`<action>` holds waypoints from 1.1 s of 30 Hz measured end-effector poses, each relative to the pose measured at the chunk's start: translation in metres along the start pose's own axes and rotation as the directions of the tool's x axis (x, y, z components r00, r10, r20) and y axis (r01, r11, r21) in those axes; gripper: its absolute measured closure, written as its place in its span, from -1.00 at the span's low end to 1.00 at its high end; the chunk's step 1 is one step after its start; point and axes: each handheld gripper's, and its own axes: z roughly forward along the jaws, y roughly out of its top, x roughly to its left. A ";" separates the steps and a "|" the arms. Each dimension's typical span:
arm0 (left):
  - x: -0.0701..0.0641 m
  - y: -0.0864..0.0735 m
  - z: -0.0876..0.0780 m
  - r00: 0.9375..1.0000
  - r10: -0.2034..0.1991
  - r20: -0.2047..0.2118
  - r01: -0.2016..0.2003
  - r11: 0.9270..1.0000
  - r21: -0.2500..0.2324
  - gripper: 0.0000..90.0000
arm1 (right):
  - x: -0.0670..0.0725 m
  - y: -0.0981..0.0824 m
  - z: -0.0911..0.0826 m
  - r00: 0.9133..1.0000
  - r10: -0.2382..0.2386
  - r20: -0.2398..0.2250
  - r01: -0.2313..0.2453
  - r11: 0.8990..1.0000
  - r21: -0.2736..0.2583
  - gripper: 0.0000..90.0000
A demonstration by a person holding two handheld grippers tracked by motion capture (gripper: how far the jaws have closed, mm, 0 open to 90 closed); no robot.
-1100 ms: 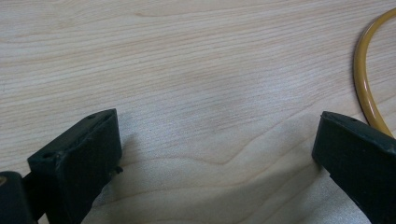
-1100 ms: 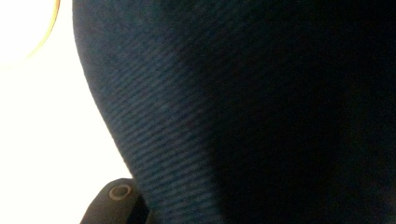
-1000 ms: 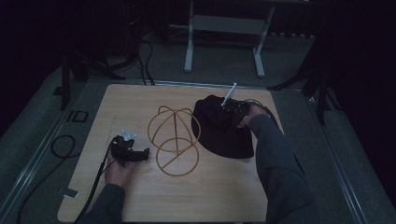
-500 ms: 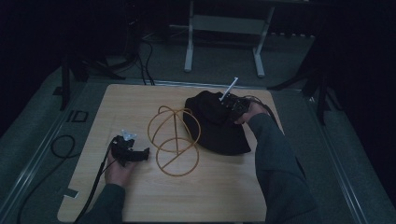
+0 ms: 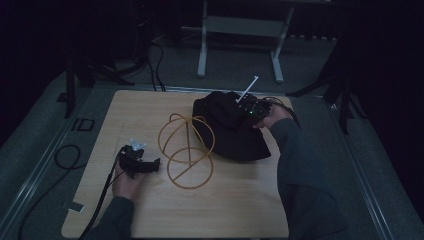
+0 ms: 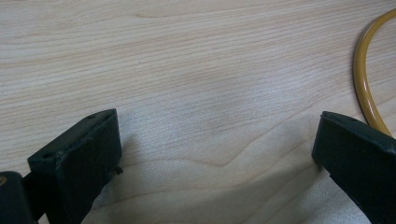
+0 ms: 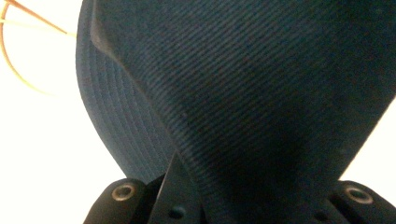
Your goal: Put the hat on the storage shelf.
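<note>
On my left, the left gripper [image 5: 152,164] rests low over the wooden table [image 5: 125,115] with its jaws spread wide on bare wood, and the yellow wire frame [image 5: 186,150] curves just off its right jaw. To the right of that frame I have the right gripper [image 5: 239,111] pressed together on a fold of the dark hat [image 5: 235,135]. The hat hangs from the jaws and drapes away from them toward the frame, long axis along the gripper's line, brim [image 7: 116,126] at its far left.
</note>
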 end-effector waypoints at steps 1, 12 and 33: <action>0.000 0.000 0.000 1.000 0.000 0.000 0.000 1.000 0.000 -0.97 | 0.000 0.000 -0.002 1.000 -0.002 0.003 0.002 1.000 -0.006 0.95; 0.000 0.000 0.000 1.000 0.003 -0.001 -0.003 1.000 -0.001 -0.97 | -0.005 -0.008 -0.023 1.000 0.011 -0.017 -0.012 0.999 -0.052 0.95; 0.000 0.000 0.000 1.000 0.002 -0.001 -0.002 1.000 -0.001 -0.97 | -0.014 -0.027 -0.057 1.000 0.021 -0.024 -0.022 0.997 -0.079 0.94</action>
